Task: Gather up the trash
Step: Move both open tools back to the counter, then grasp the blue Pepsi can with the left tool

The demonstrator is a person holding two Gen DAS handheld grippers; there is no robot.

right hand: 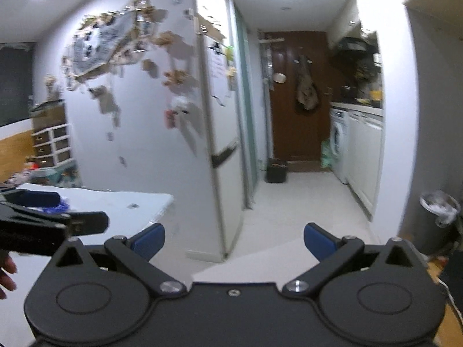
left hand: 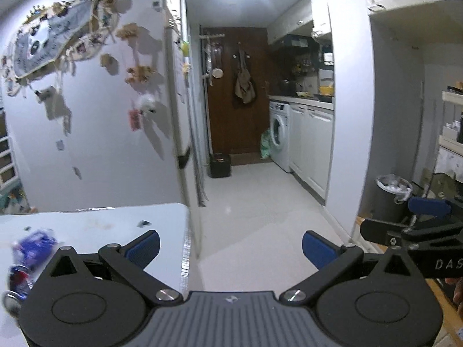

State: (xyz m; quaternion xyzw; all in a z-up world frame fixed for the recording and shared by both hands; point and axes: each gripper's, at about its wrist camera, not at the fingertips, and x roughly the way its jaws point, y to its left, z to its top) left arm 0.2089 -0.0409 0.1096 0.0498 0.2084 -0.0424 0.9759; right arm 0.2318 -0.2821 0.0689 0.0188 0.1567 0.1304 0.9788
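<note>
My left gripper is open and holds nothing, hovering past the right edge of a white table. A crumpled blue wrapper and a can lie on the table at lower left, blurred. My right gripper is also open and empty, aimed down the corridor. A dark bin lined with a white bag stands by the wall at right; the right wrist view shows that bin too. The other gripper's body crosses the left edge there, over the blue wrapper.
A white wall corner with pinned decorations juts out beside the table. A corridor of white floor leads to a brown door, a washing machine, cabinets and a small dark box. A hand shows at the left edge.
</note>
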